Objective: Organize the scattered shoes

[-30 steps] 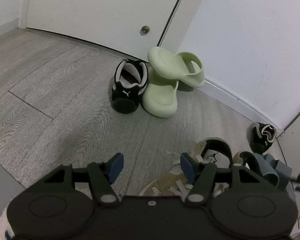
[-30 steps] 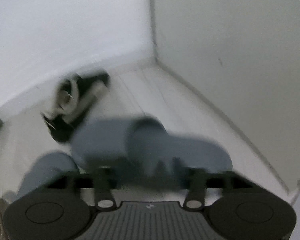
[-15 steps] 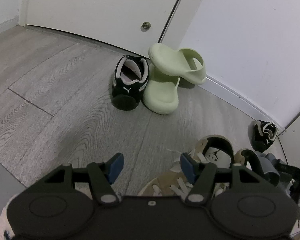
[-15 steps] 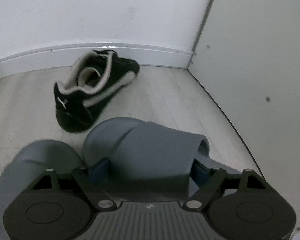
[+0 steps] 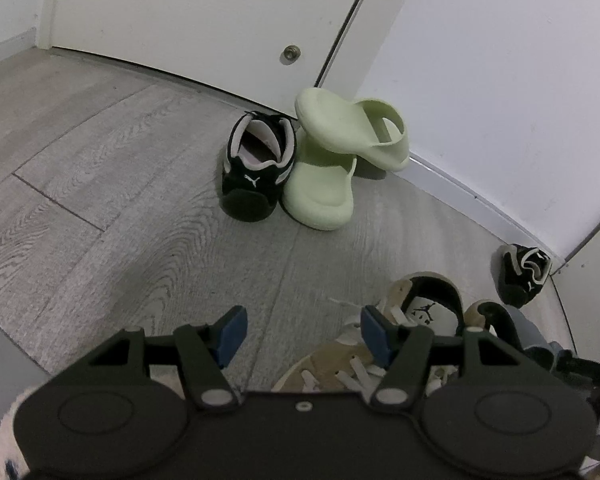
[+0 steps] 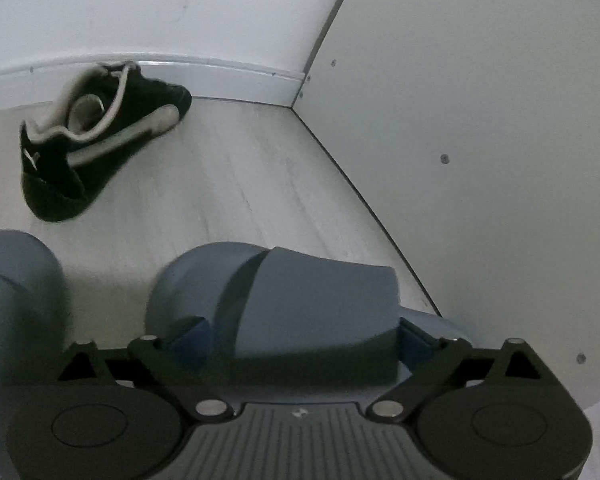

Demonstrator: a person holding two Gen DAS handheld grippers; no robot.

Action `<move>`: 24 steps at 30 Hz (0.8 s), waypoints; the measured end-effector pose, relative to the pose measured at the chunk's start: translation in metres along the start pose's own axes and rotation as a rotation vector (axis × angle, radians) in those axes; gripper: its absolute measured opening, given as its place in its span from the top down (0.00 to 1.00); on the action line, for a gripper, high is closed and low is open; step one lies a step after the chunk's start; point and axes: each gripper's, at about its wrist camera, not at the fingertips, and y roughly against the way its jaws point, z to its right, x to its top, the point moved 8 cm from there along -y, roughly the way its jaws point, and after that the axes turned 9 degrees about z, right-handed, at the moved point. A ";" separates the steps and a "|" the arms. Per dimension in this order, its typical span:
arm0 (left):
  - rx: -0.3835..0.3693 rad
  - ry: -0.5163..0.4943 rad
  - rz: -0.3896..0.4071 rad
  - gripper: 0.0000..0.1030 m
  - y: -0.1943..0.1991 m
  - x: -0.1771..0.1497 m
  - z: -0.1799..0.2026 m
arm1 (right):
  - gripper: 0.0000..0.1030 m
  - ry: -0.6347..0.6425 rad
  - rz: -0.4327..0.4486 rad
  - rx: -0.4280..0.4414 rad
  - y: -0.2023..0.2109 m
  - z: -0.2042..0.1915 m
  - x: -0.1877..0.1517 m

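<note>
The right gripper (image 6: 300, 336) has its fingers spread wide around the strap of a grey-blue slide (image 6: 300, 304), one pad on each side; whether they press it I cannot tell. Close squarely across the strap before lifting. The left gripper (image 5: 302, 334) hangs open and empty, a tan sneaker (image 5: 416, 320) beside its right finger.

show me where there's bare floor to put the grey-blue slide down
Widest bare floor: left of the black Puma sneaker and green slides, toward the door. A smaller strip lies between the other black sneaker and the side panel. Crowded: around the tan Jordan sneaker.
</note>
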 end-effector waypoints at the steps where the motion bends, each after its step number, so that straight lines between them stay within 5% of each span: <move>1: 0.000 0.001 0.001 0.38 0.000 0.000 0.000 | 0.07 -0.007 -0.002 0.006 -0.002 -0.001 0.002; 3: 0.000 0.000 0.002 0.38 0.000 0.000 0.000 | 0.22 0.006 0.001 0.016 0.006 0.002 0.003; 6: -0.001 -0.004 0.001 0.38 0.000 0.000 0.000 | 0.22 0.119 0.030 0.057 0.017 0.002 0.000; 15: -0.013 0.009 0.011 0.38 0.002 0.001 -0.002 | 0.22 0.387 0.134 0.391 0.059 -0.044 -0.004; 18: -0.017 0.013 0.012 0.37 0.002 0.002 -0.002 | 0.21 0.377 0.122 0.413 0.065 -0.048 -0.005; 20: -0.019 0.015 0.011 0.37 0.002 0.002 -0.002 | 0.20 0.284 0.096 0.430 0.065 -0.042 0.002; 24: -0.022 0.023 0.008 0.37 0.001 0.002 -0.002 | 0.02 -0.356 -0.003 0.445 0.063 0.006 0.020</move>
